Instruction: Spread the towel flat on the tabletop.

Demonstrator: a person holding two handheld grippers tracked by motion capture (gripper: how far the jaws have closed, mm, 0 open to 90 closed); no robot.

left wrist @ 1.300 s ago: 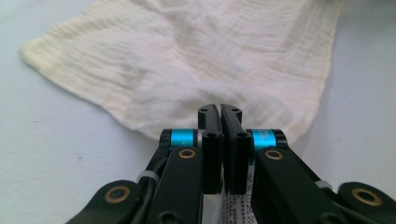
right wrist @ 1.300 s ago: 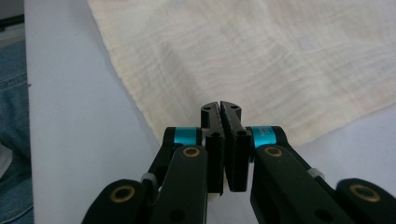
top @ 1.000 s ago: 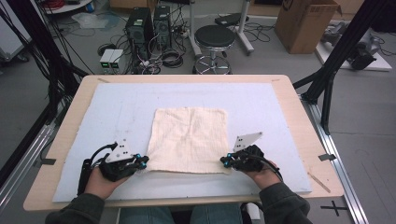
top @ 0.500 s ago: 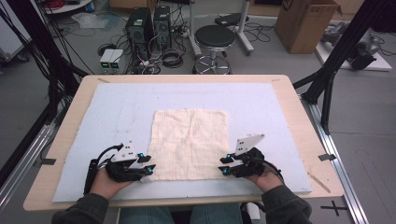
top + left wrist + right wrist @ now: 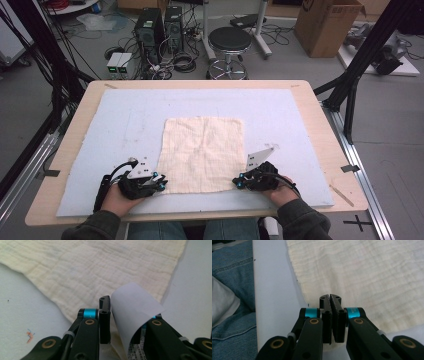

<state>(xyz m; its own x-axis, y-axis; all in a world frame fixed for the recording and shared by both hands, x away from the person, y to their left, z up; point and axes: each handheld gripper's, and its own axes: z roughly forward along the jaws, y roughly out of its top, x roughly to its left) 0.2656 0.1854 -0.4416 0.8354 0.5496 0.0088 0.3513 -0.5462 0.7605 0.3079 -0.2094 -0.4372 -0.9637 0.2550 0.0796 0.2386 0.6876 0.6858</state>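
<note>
The cream cloth (image 5: 202, 153) lies flat between both grippers on the pale blue mat (image 5: 115, 125). The left gripper (image 5: 159, 182) sits at its near left corner, jaws parted around a curled white label (image 5: 133, 310). The right gripper (image 5: 239, 182) is clenched on its near right corner

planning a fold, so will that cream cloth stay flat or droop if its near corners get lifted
The cloth would likely droop: its crinkled thin weave looks soft, not stiff. It probably weighs little, since it lies flat on the mat. Pushed, it would likely bunch rather than slide.
</note>
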